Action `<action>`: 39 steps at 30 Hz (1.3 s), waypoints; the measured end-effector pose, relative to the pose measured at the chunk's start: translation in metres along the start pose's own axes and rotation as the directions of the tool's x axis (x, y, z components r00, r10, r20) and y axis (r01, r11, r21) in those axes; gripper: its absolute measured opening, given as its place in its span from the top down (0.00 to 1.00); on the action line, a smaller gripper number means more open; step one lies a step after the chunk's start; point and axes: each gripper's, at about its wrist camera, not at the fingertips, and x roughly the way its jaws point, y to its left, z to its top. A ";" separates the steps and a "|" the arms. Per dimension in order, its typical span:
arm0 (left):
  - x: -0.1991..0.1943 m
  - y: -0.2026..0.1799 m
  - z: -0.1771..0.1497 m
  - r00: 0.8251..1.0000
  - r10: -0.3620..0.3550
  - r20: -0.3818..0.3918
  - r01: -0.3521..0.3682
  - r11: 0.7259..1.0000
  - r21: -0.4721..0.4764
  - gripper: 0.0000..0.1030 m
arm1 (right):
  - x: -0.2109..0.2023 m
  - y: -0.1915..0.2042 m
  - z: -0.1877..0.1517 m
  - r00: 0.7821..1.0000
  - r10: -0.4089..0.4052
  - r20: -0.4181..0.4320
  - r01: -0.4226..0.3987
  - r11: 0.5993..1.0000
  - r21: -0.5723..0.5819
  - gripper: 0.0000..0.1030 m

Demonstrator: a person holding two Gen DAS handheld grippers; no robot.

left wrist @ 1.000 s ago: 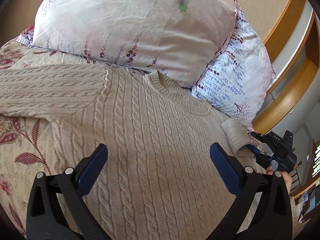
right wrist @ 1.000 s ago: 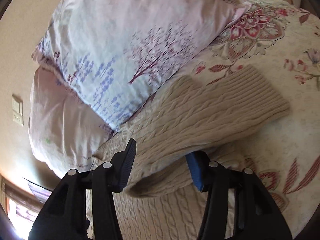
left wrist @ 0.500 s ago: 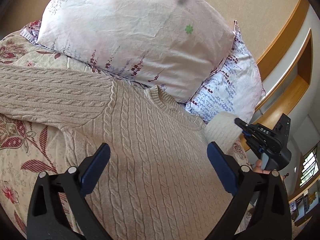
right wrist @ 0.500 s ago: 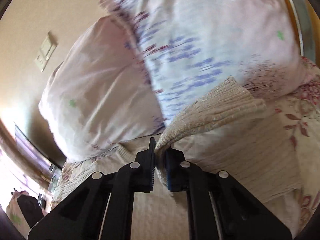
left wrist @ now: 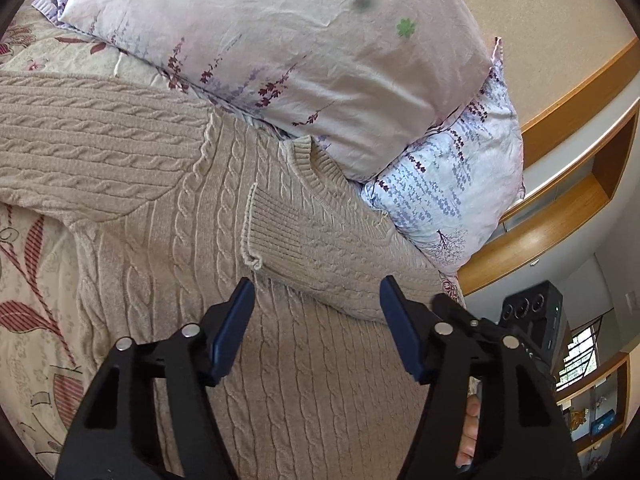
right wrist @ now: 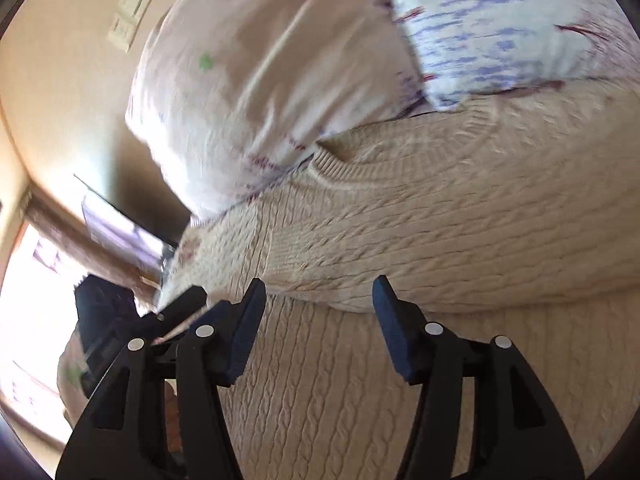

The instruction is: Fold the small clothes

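Note:
A beige cable-knit sweater (left wrist: 320, 380) lies flat on the bed, neck toward the pillows. One sleeve (left wrist: 340, 252) is folded across the chest, its ribbed cuff (left wrist: 272, 220) near the middle. The other sleeve (left wrist: 92, 148) stretches out to the left. My left gripper (left wrist: 316, 312) hovers over the sweater's body just below the folded sleeve; its jaws are closing and nothing is pinched between them. My right gripper (right wrist: 320, 312) sits just short of the folded sleeve (right wrist: 440, 248); its jaws are opening and stand apart from the knit.
Two floral pillows (left wrist: 280, 40) (left wrist: 452, 184) lean against the wall behind the collar. A floral bedspread (left wrist: 32, 280) shows to the left of the sweater. A wooden ledge (left wrist: 560, 208) runs at the right. A person's hand (left wrist: 472, 420) shows behind my left gripper's right finger.
My right gripper shut on the sleeve, swung it across the sweater's chest and let it go. My left gripper's jaws have narrowed and it has moved in closer to the folded sleeve.

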 end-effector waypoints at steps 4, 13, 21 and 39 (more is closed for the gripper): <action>0.020 0.005 0.005 0.997 0.034 -0.069 -0.039 0.997 -0.071 0.56 | -0.053 -0.064 -0.005 0.994 -0.021 0.112 -0.013 0.956 0.295 0.46; 0.047 0.010 0.018 0.990 0.098 -0.100 -0.111 0.986 -0.126 0.71 | -0.094 -0.147 -0.005 0.953 -0.238 0.190 0.092 0.819 0.566 0.63; 0.058 0.008 0.040 0.992 0.116 -0.055 -0.121 0.987 -0.110 0.92 | -0.101 -0.159 -0.001 0.910 -0.323 0.261 0.105 0.787 0.607 0.90; 0.040 0.029 0.046 0.972 0.236 -0.014 -0.236 0.972 -0.002 0.84 | -0.090 -0.128 -0.009 0.917 -0.346 0.199 0.224 0.859 0.461 0.69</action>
